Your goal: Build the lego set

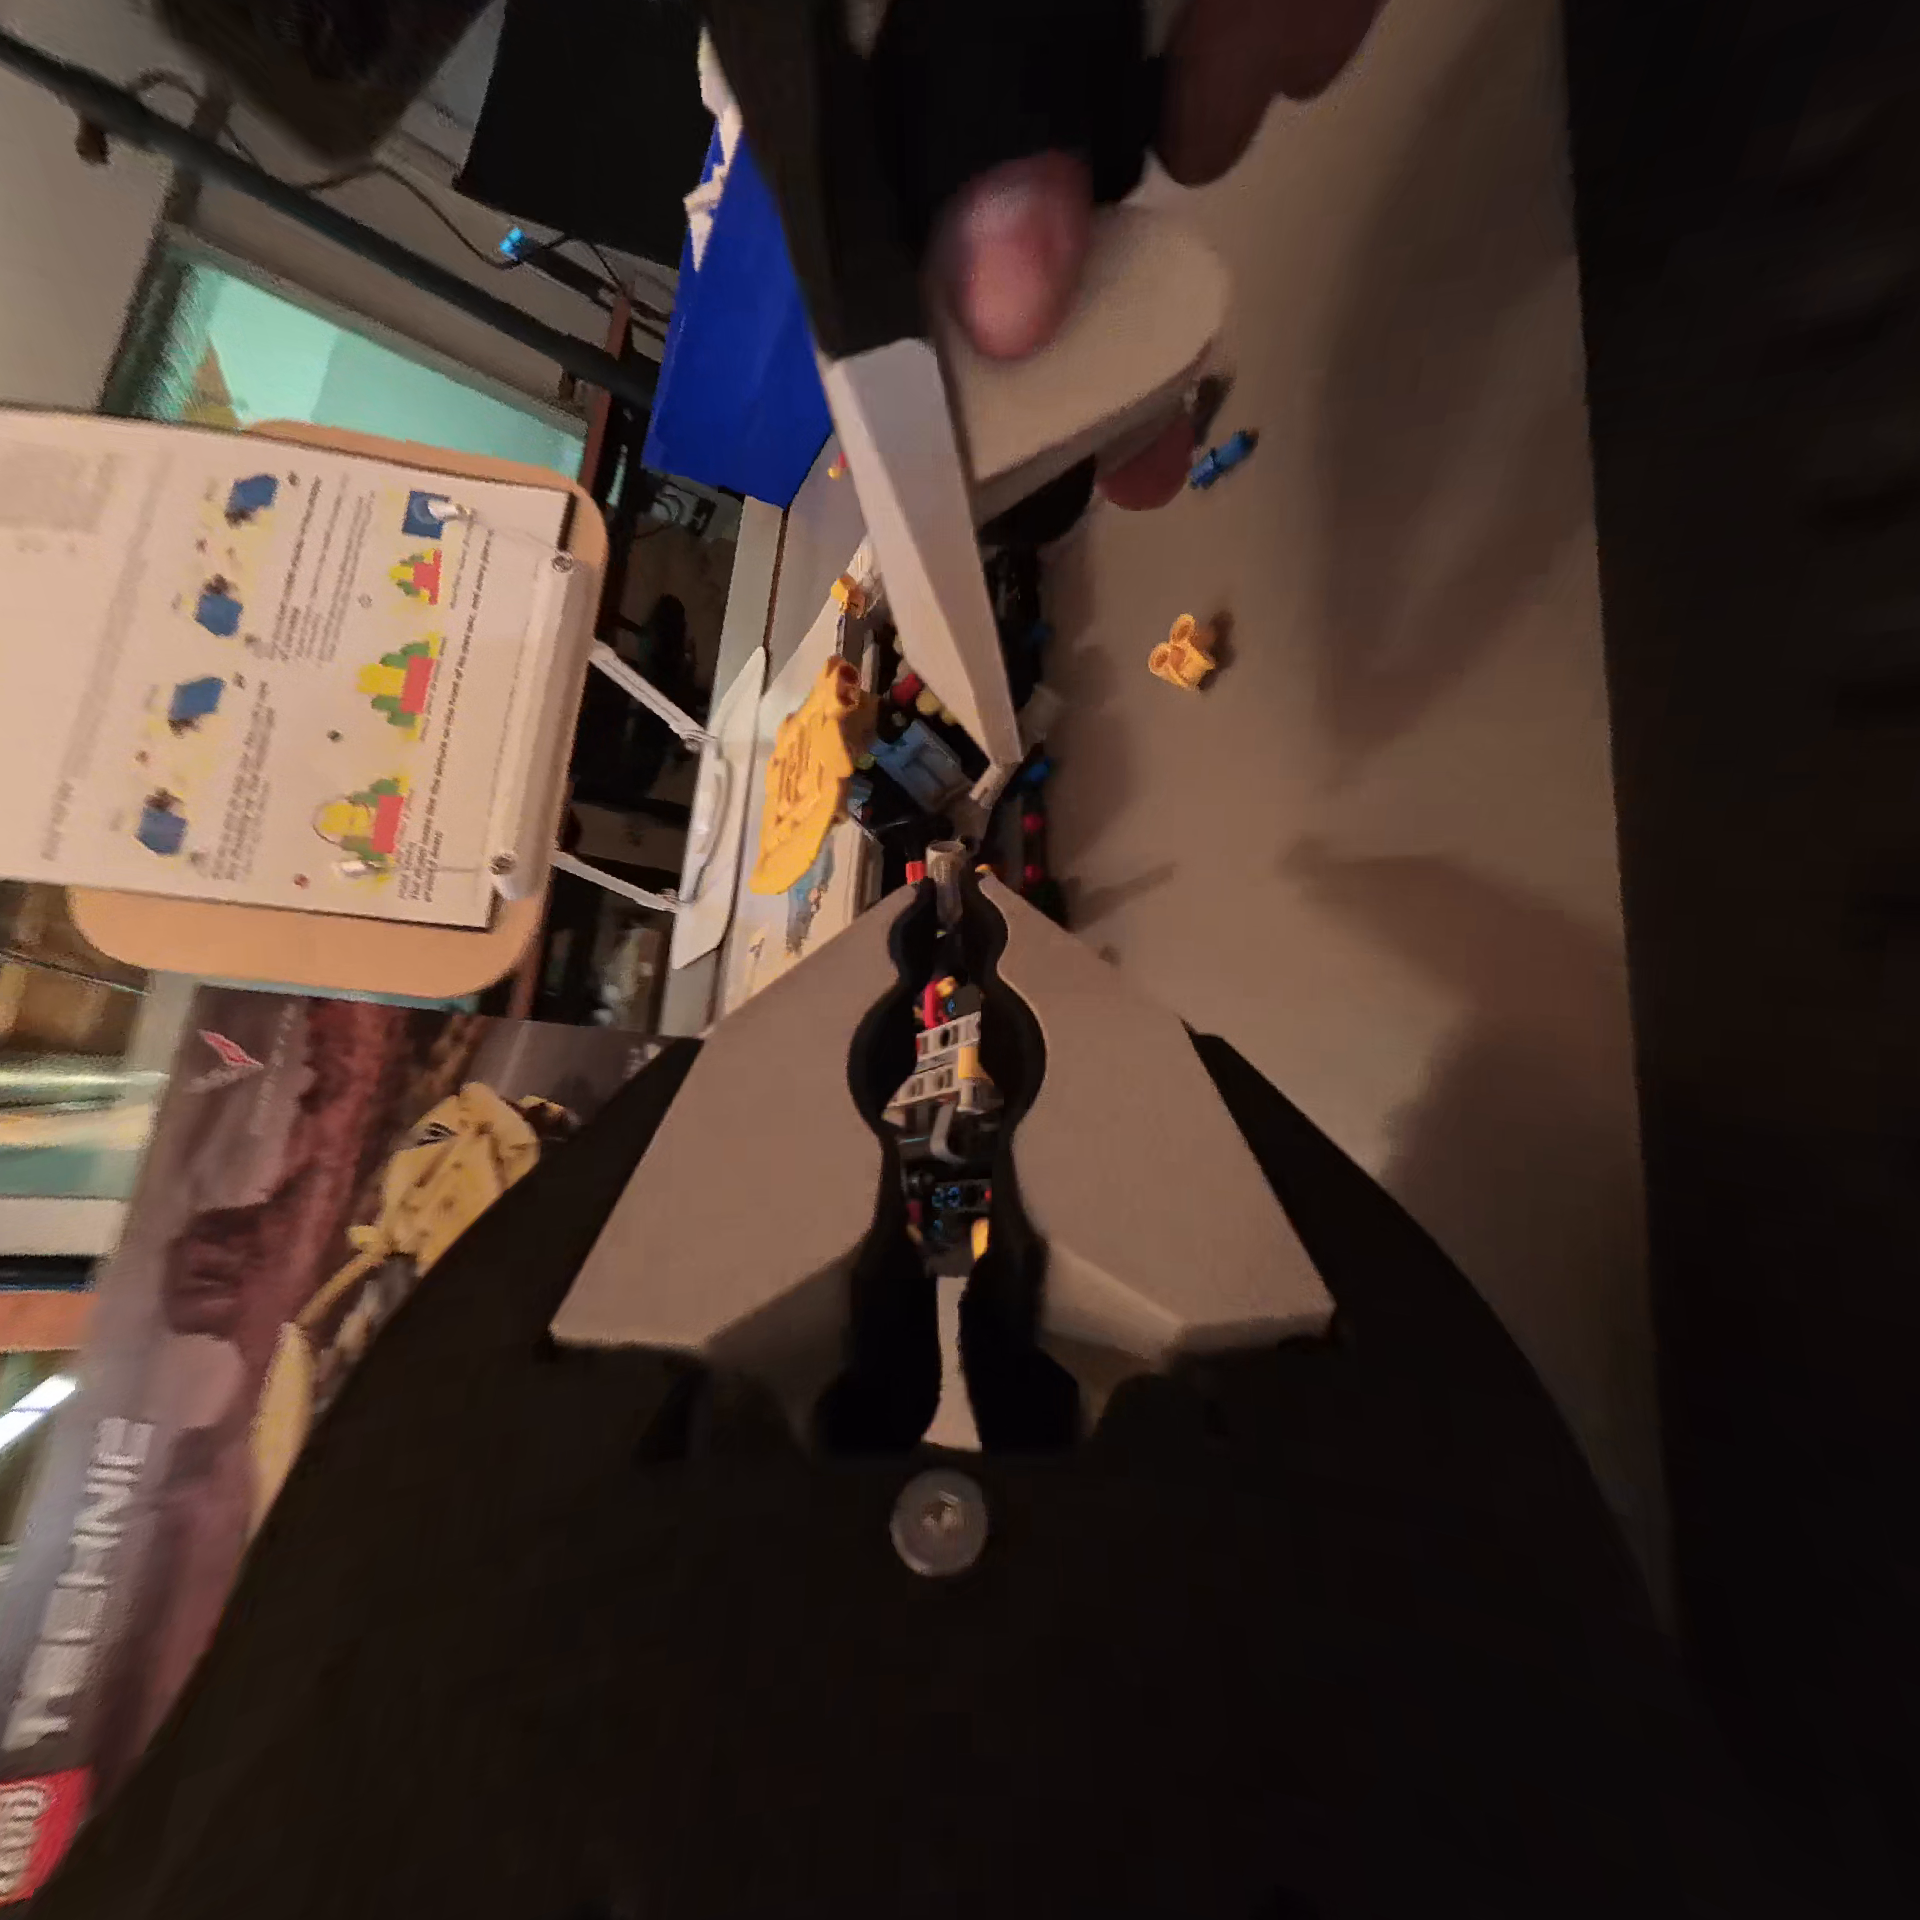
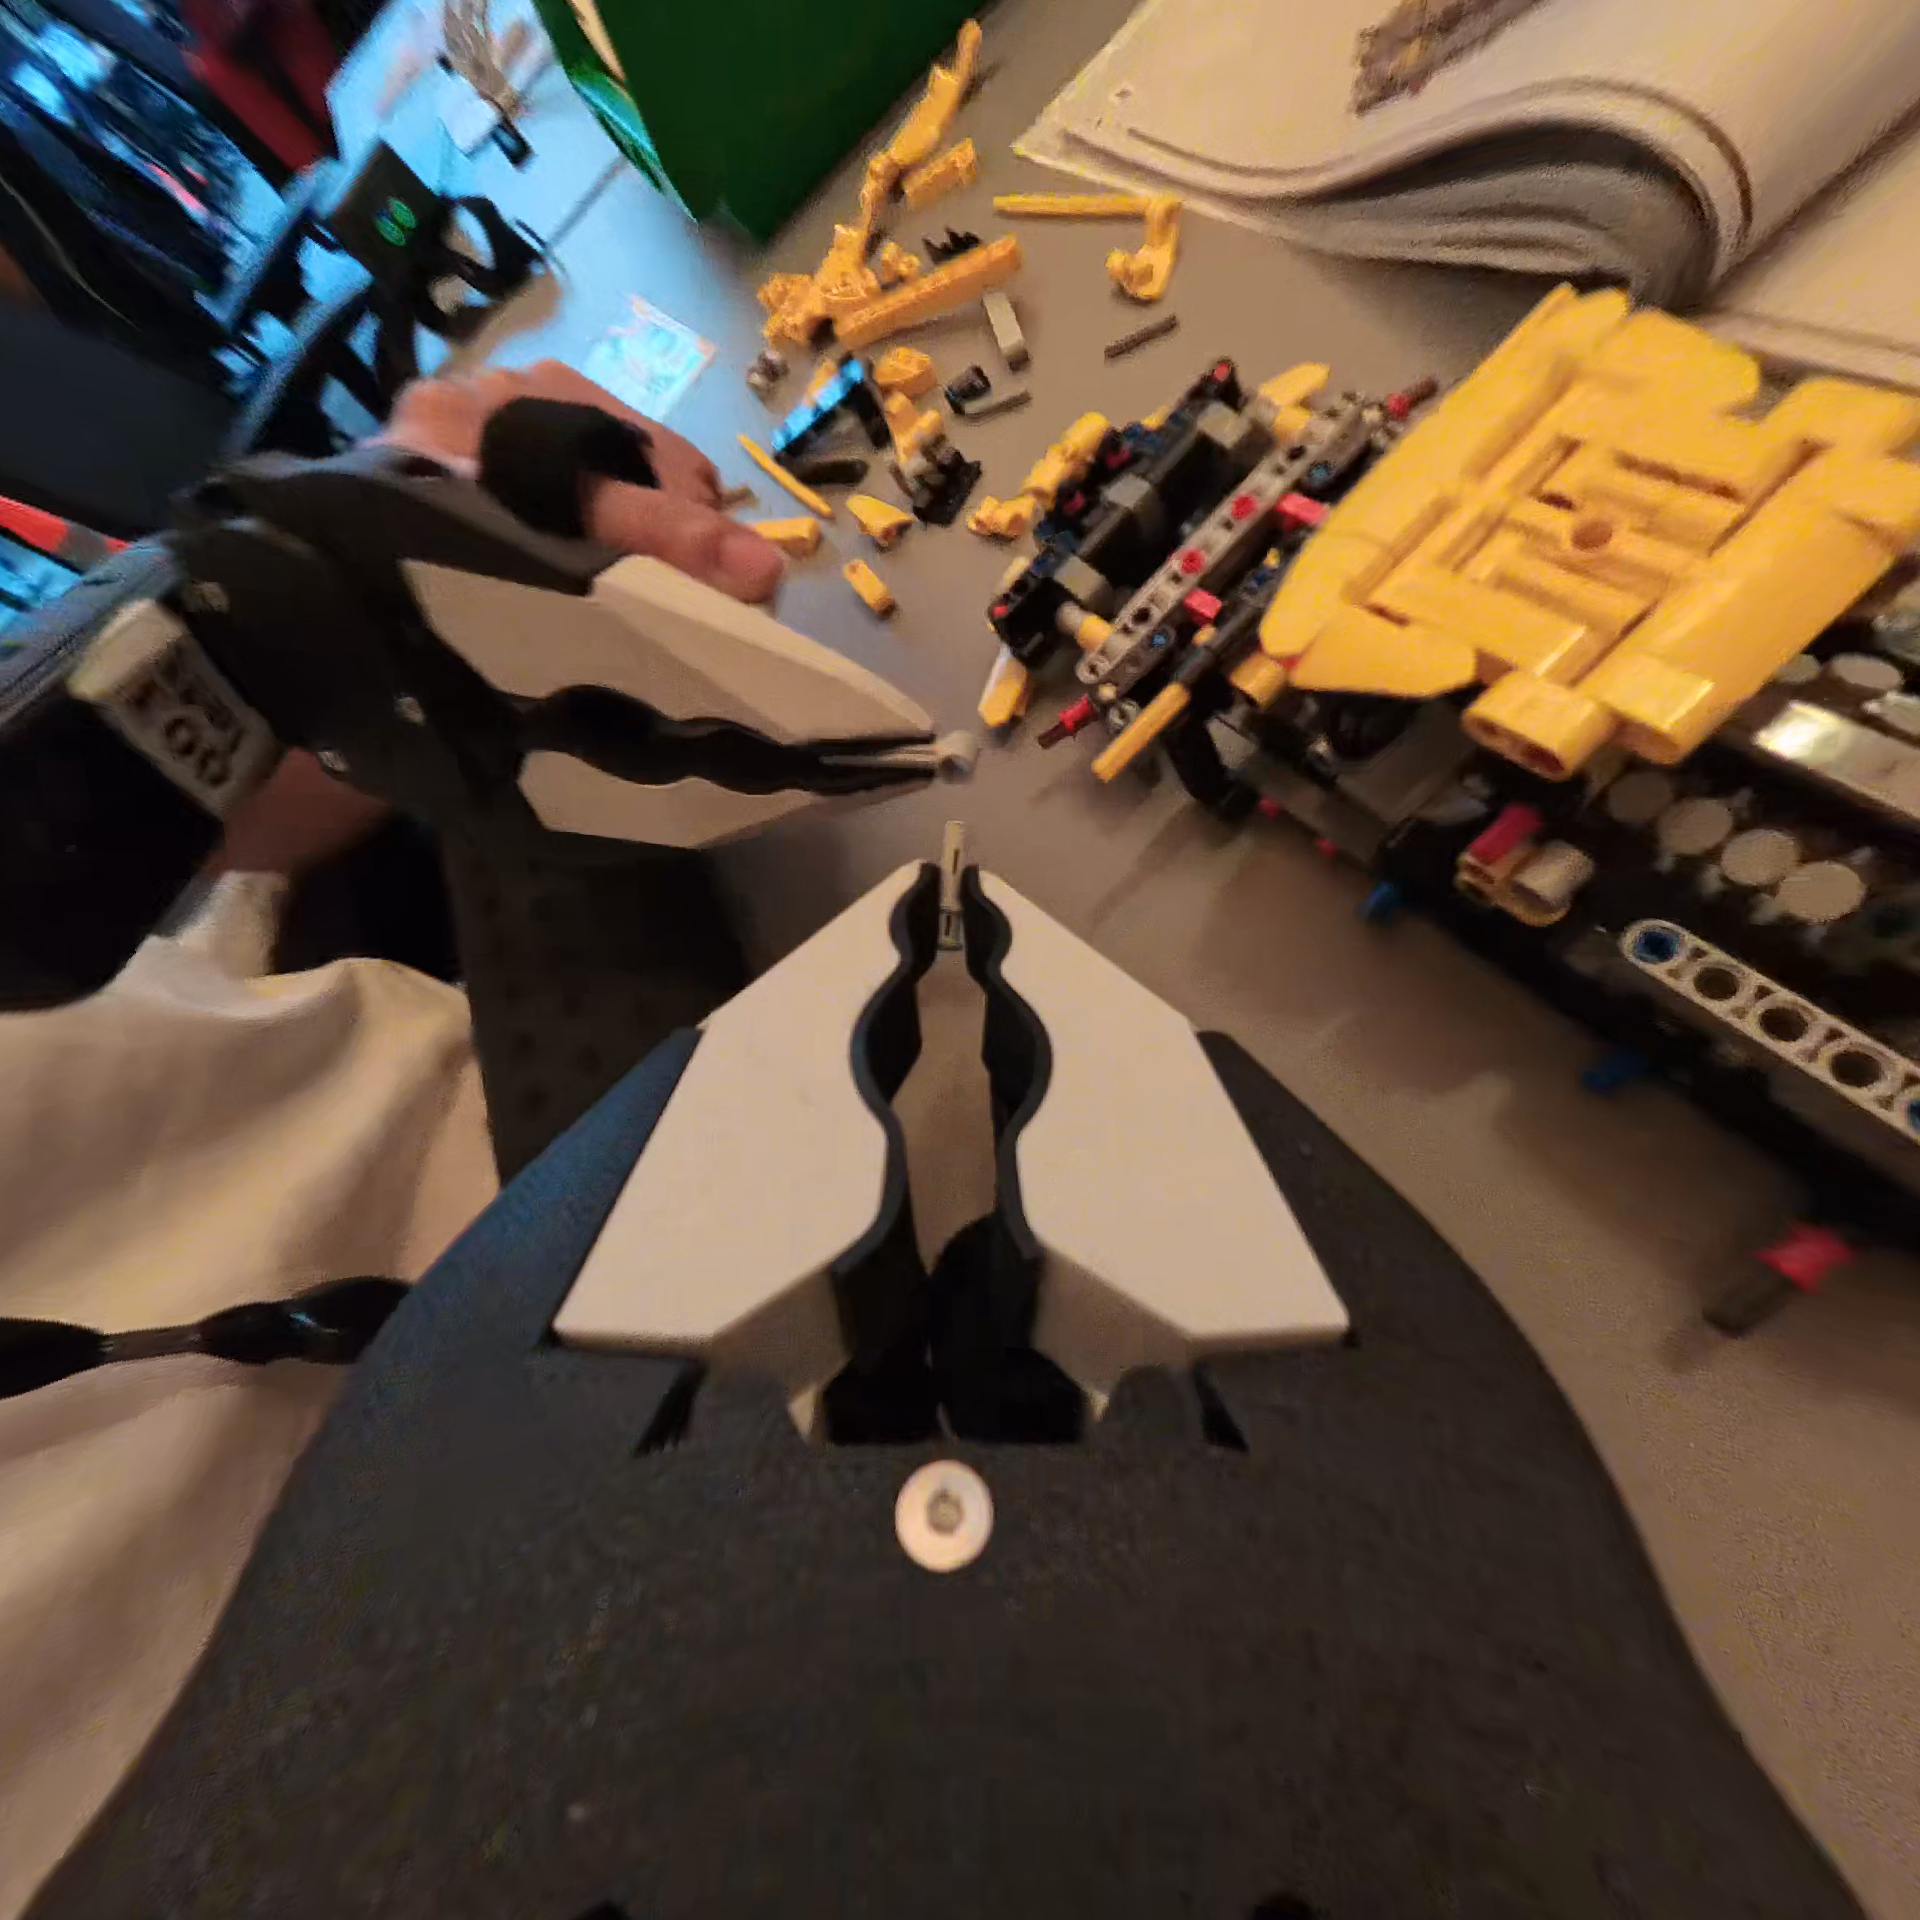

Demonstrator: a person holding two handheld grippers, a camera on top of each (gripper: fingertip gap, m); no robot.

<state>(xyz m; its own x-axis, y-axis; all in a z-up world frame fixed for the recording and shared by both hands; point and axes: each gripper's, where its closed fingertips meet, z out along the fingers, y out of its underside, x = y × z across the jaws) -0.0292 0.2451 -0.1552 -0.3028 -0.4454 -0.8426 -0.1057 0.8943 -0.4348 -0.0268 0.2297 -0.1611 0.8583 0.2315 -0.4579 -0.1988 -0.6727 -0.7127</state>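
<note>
Two hand-held grippers are working above the counter [image 2: 1299,1039]: the left hand-held gripper [image 2: 940,750] is pinching a small grey connector [image 2: 961,748]; the right hand-held gripper [image 2: 951,883] is clamping a grey pin [image 2: 952,862]. A yellow lego car [image 2: 1455,582] is lying just beyond, loose yellow pieces [image 2: 894,301] scattered behind.

2 grippers show: the left gripper [image 2: 940,756] pinches 1 small grey connector [image 2: 961,748], the right gripper [image 2: 948,883] pinches 1 grey pin [image 2: 951,873]. 1 partly built yellow and black lego car [image 2: 1455,582] sits beside 1 open instruction booklet [image 2: 1455,135], near 1 loose pile of yellow pieces [image 2: 894,312]. 1 lego box [image 1: 260,1247] and 1 clipboard [image 1: 291,665] stand behind.
</note>
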